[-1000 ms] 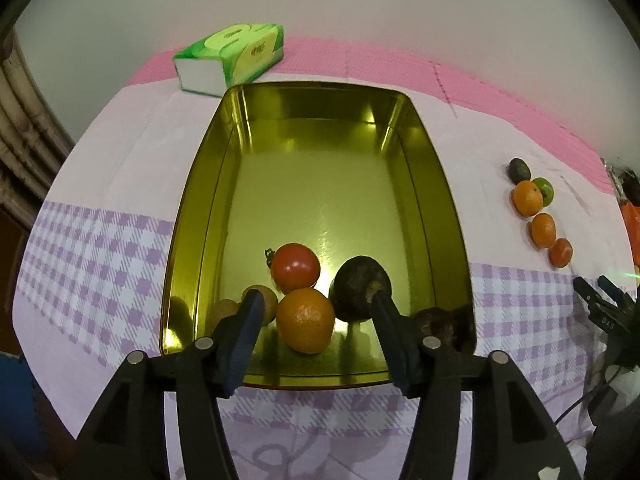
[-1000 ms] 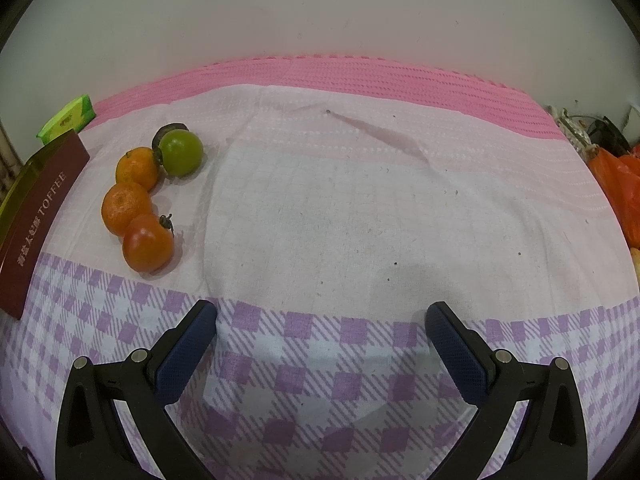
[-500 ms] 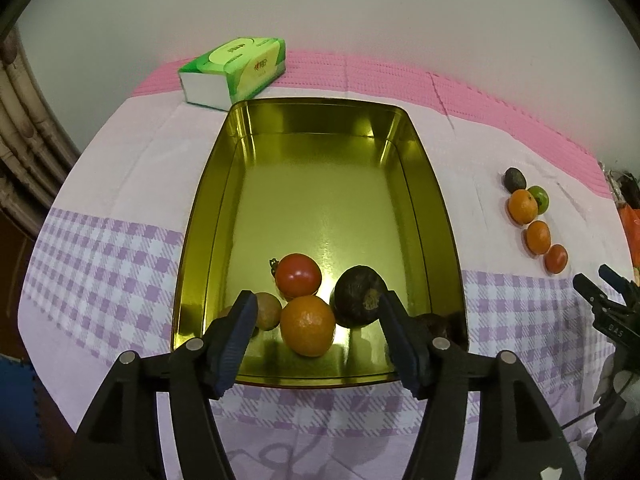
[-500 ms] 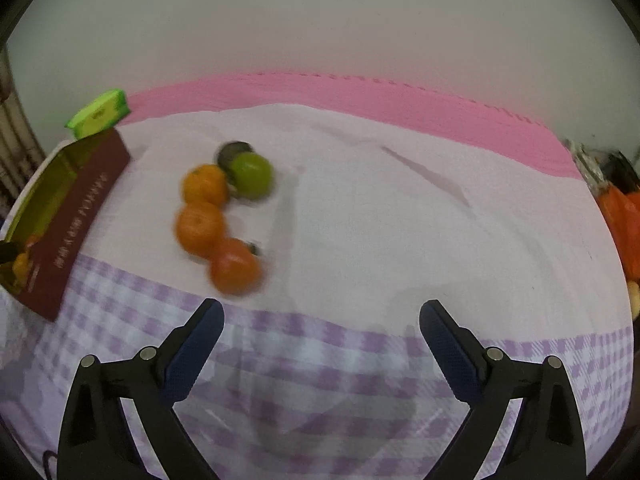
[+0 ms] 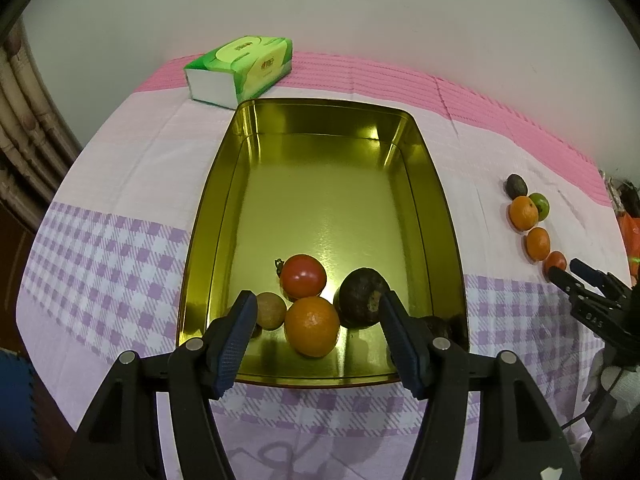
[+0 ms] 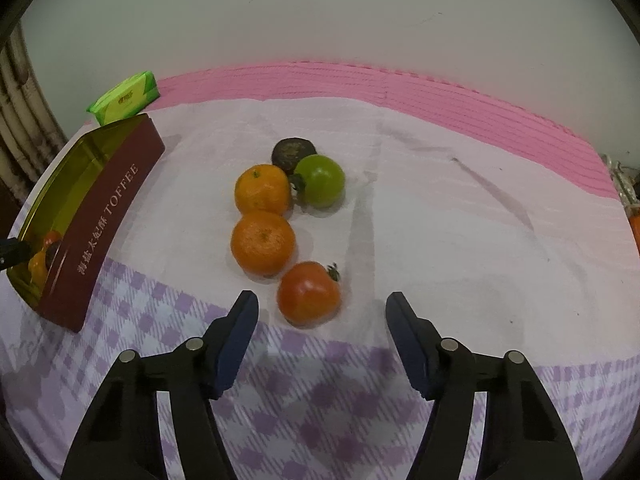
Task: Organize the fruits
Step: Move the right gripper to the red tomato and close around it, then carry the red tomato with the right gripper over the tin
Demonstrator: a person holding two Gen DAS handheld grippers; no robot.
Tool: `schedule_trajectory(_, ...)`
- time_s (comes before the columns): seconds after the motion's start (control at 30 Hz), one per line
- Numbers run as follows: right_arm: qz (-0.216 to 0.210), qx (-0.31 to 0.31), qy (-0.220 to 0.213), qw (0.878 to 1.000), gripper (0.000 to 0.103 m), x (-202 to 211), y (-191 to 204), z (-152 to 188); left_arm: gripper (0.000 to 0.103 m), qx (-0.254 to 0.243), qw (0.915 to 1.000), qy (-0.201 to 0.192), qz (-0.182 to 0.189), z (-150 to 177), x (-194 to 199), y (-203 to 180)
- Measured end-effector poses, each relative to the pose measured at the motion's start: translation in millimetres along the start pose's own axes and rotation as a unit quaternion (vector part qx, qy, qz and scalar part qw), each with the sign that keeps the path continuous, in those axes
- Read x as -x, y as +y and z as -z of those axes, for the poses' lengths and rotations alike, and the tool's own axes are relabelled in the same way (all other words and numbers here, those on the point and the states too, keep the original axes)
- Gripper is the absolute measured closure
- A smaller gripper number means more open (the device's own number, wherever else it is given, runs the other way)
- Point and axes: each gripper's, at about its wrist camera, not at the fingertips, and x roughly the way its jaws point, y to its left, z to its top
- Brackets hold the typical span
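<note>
A gold tin (image 5: 320, 128) holds a red tomato (image 5: 303, 282), an orange (image 5: 312, 332), a dark fruit (image 5: 362, 297) and a small brown fruit (image 5: 271, 311) at its near end. My left gripper (image 5: 320, 338) is open and empty above the tin's near edge. On the cloth lie a red tomato (image 6: 308, 294), two oranges (image 6: 263, 248) (image 6: 262, 189), a green fruit (image 6: 320, 180) and a dark fruit (image 6: 291, 152). My right gripper (image 6: 320, 334) is open and empty, just short of the tomato. The tin's red side (image 6: 100, 224) is at the left.
A green tissue pack (image 5: 240, 68) lies behind the tin, also seen in the right wrist view (image 6: 124, 98). The table has a pink and purple-checked cloth (image 6: 460, 220), with a wall behind it. Orange items (image 6: 634, 228) sit at the far right edge.
My right gripper has swung left and toward the loose fruits, so the tomato now sits just ahead of its fingers. My left gripper has drawn back a little from the tin.
</note>
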Motion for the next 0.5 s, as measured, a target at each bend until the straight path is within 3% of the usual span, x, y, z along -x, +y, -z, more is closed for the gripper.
schedule_trajectory(0.1,0.004,0.007,0.002,1.0,0.037,-6,6,-2,0.044,0.004,1.0,0.002,0.001,0,-1,2)
schedule_trajectory(0.3,0.013,0.006,0.007,1.0,0.047,-17,8,-2,0.044,0.012,0.9999,0.0,0.004,-1,1,7)
schedule_trajectory(0.37,0.007,0.004,0.01,1.0,0.059,-20,9,-1,0.044,0.015,0.9999,-0.002,0.003,-2,2,8)
schedule_trajectory(0.5,0.013,0.007,0.013,1.0,0.065,-22,11,-1,0.037,0.025,0.9997,-0.002,0.002,-2,3,12)
